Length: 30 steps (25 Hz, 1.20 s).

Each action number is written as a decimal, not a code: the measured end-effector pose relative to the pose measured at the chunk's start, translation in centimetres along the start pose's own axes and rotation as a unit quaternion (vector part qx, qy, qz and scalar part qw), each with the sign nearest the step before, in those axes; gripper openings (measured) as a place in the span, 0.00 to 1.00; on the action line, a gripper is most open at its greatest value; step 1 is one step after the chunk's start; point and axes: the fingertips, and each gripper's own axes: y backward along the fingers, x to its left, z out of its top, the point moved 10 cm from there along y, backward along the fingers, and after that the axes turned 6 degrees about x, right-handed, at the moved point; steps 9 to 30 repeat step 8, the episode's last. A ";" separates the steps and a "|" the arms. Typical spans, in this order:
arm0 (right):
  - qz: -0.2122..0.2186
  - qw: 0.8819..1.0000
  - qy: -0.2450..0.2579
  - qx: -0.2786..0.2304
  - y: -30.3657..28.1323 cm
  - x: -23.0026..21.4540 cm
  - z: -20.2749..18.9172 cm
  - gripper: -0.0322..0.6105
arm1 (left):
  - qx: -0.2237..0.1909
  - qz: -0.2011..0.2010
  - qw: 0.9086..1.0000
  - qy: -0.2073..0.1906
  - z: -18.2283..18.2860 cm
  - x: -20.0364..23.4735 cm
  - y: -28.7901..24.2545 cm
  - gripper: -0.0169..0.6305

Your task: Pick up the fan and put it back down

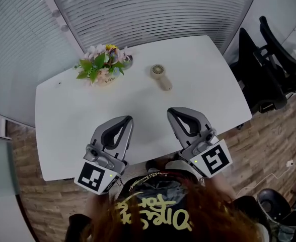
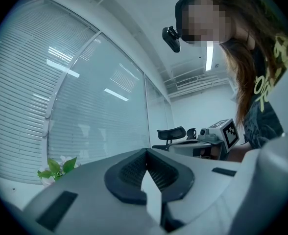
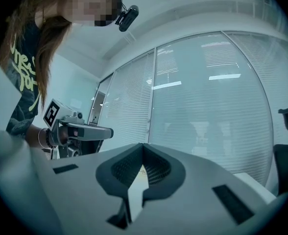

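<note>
A small beige hand-held fan (image 1: 161, 76) lies flat on the white table (image 1: 208, 79), toward the far side, its round head at the left and its handle pointing to the near right. My left gripper (image 1: 126, 120) hovers over the near part of the table, shut and empty. Beside it my right gripper (image 1: 173, 111) is shut too, with nothing in it. Both point toward the far side, well short of the fan. In the left gripper view the jaw tips (image 2: 146, 152) meet; in the right gripper view the jaw tips (image 3: 143, 146) meet as well. The fan shows in neither gripper view.
A pot of flowers (image 1: 100, 64) stands at the far left of the table, left of the fan. Black office chairs (image 1: 269, 69) crowd the table's right end. Glass walls with blinds (image 1: 148, 9) run behind the table. The person holding the grippers stands at the near edge.
</note>
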 end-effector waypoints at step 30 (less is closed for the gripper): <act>-0.006 1.000 0.000 0.001 0.0 0.2 0.0 0.05 | 0.017 -0.014 1.000 0.006 -0.3 -0.2 0.1 0.01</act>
